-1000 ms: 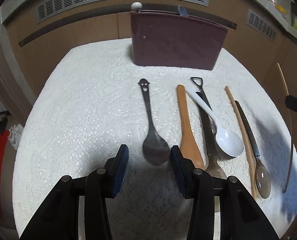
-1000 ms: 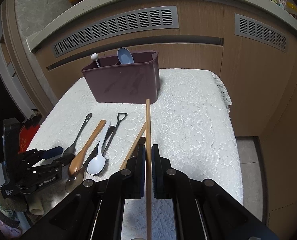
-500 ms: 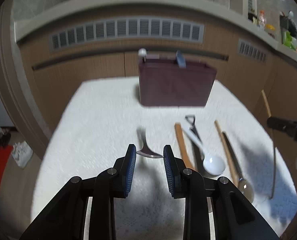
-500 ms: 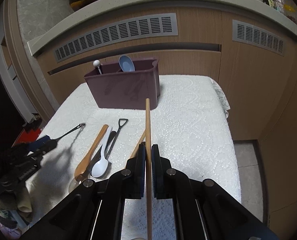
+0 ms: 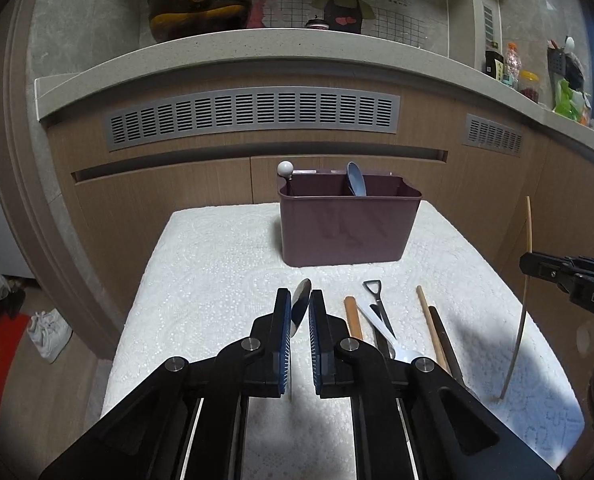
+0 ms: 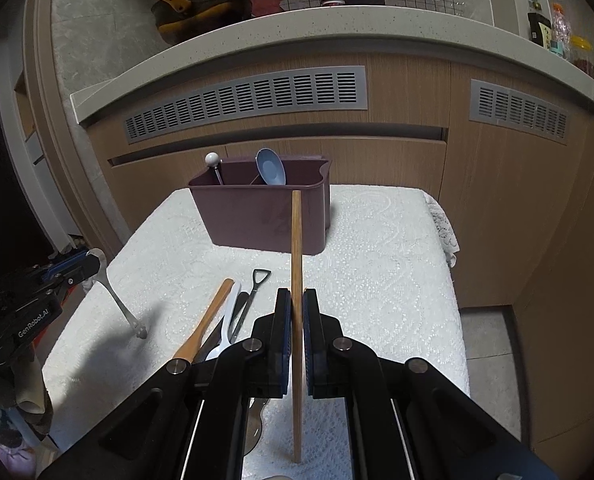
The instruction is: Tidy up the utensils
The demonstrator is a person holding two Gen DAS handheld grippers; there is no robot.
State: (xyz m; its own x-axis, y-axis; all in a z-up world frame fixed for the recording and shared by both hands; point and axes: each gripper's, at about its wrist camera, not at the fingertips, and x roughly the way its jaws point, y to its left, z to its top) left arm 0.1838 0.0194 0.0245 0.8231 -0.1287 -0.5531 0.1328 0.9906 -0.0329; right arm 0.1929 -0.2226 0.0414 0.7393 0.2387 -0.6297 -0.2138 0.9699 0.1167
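Observation:
My left gripper (image 5: pixel 297 296) has its jaws closing on the bowl of a metal spoon (image 5: pixel 302 300), and the pads press on it. The spoon is off the table. In the right wrist view its handle (image 6: pixel 117 300) hangs down from the left gripper (image 6: pixel 83 266). My right gripper (image 6: pixel 296 295) is shut on a thin wooden stick (image 6: pixel 296 236), held upright above the table's right side. The same stick (image 5: pixel 528 224) and the right gripper (image 5: pixel 531 263) show in the left wrist view. A maroon utensil holder (image 5: pixel 345 228) stands at the table's far end.
The holder contains a blue spoon (image 6: pixel 271 168) and a white-knobbed utensil (image 6: pixel 213 159). On the white cloth (image 5: pixel 217 280) lie a wooden spoon (image 5: pixel 353 316), a white spoon (image 5: pixel 377 326), a shovel-handled utensil (image 5: pixel 373 290) and two more long utensils (image 5: pixel 437 332). Wooden cabinets (image 5: pixel 177 184) stand behind.
My left gripper closed on the metal spoon's bowl and lifted it from the cloth, tilting up. The right gripper rose a little with the stick still in it.

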